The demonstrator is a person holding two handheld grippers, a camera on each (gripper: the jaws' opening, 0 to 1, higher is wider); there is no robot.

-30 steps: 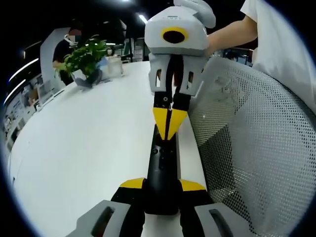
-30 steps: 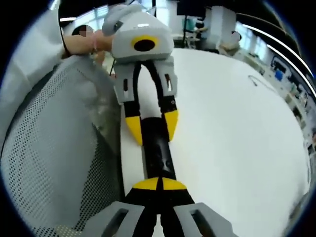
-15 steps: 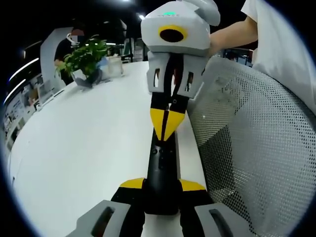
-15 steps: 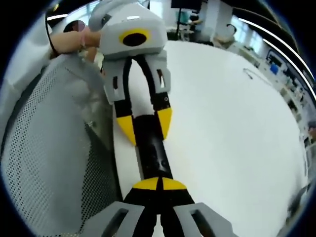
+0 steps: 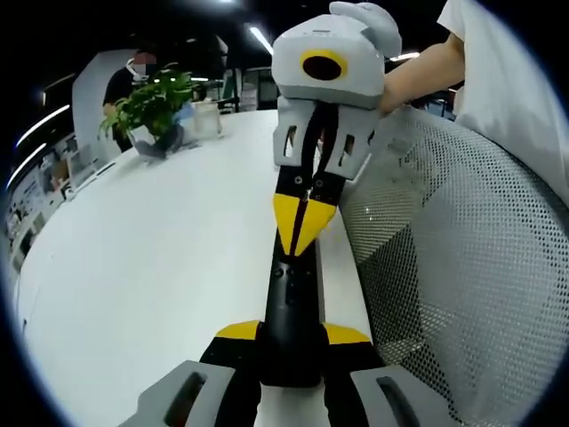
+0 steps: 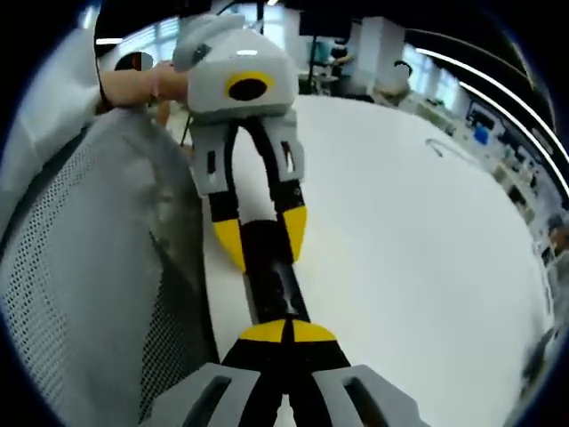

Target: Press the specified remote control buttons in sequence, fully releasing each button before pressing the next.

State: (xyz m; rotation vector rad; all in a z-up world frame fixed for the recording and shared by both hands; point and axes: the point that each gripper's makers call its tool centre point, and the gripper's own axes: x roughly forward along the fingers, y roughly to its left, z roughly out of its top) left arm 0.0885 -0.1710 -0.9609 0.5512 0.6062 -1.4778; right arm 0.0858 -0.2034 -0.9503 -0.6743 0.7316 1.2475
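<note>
A long black remote control point(image 5: 291, 302) lies along the right edge of the white table point(image 5: 160, 267). My left gripper point(image 5: 292, 334) is shut on its near end, one yellow fingertip point(image 5: 238, 331) on each side. My right gripper point(image 5: 302, 224) comes in from above with its yellow tips shut together, the point resting on the remote's far end. In the right gripper view, my right gripper point(image 6: 286, 332) sits shut on top of the remote control point(image 6: 274, 283). Beyond it, the left gripper point(image 6: 260, 238) clamps the remote's other end.
A grey mesh chair back point(image 5: 444, 267) stands close against the table edge, also seen as the chair back point(image 6: 80, 267). A potted plant point(image 5: 156, 102) and a seated person are at the far end. A thin cable point(image 6: 449, 147) lies on the table point(image 6: 427, 258).
My right gripper has swung its body slightly to the right while its shut tips stay on the remote's end. The left gripper keeps the same hold.
</note>
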